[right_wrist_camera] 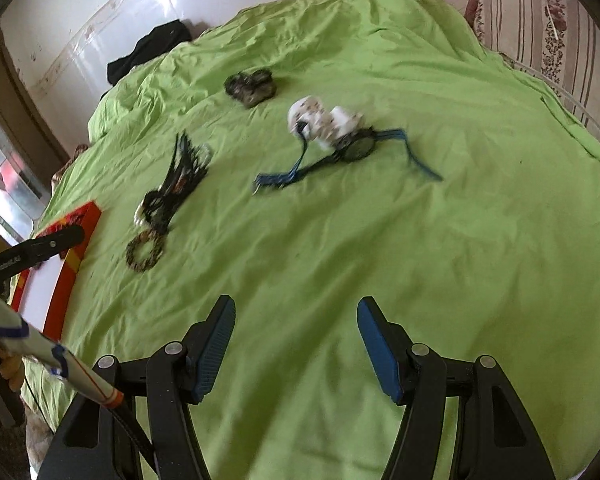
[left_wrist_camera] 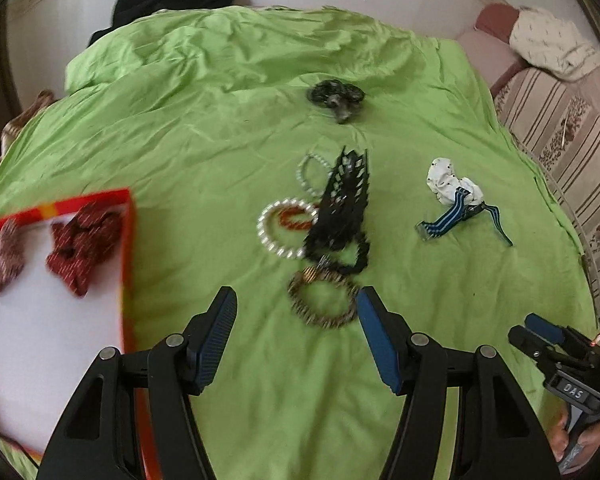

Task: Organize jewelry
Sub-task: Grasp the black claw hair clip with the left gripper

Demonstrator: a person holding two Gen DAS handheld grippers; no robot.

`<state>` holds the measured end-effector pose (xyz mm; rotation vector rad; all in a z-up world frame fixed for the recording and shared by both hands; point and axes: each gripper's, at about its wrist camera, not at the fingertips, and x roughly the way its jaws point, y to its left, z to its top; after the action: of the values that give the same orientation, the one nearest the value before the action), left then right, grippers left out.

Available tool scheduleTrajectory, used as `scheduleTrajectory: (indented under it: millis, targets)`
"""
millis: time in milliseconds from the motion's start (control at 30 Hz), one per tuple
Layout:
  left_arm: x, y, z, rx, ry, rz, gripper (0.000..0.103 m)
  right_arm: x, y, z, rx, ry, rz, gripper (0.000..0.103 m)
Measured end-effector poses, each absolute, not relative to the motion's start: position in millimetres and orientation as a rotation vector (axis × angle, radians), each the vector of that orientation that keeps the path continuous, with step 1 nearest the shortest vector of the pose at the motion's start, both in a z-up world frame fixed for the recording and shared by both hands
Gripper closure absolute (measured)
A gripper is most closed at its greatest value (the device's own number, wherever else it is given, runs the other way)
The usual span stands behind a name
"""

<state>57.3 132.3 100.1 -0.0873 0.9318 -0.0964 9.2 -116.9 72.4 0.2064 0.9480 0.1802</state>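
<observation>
The left hand-held gripper (left_wrist_camera: 296, 300) has its jaws spread wide, holding nothing. The right hand-held gripper (right_wrist_camera: 296, 310) likewise gapes empty, apparently hovering, though motion-blurred.

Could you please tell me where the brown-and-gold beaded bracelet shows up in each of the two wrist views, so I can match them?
Left wrist view: the brown-and-gold beaded bracelet lies low in the centre, just ahead of the open left hand-held gripper, between its fingertips.
Right wrist view: the same bracelet lies at left of centre, near the red-rimmed box.
Shared landmark: the black hair comb, just beyond the bracelet in both.
</observation>
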Motion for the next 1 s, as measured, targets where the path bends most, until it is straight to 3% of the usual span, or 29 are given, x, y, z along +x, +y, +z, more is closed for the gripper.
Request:
scheduleTrajectory:
  millis: [533,867,933,1000]
  targets:
    - [180,87,70,-0.056,1.045,-0.151,0.041,87,-146,75,0.304,0.907,0.237,0.032]
    - [205,73,49,-0.039,1.082,-0.229,0.041,121,-134,72,0.366,0.869,0.285,0.032]
    - [207,72,47,-0.041,1.085,-0.236,0.041,129,-130,69,0.358,0.867,0.287,0.036]
    - [208,72,44,-0.045,1.088,-0.242,0.041,137,-126,65,0.344,0.876,0.284,0.049]
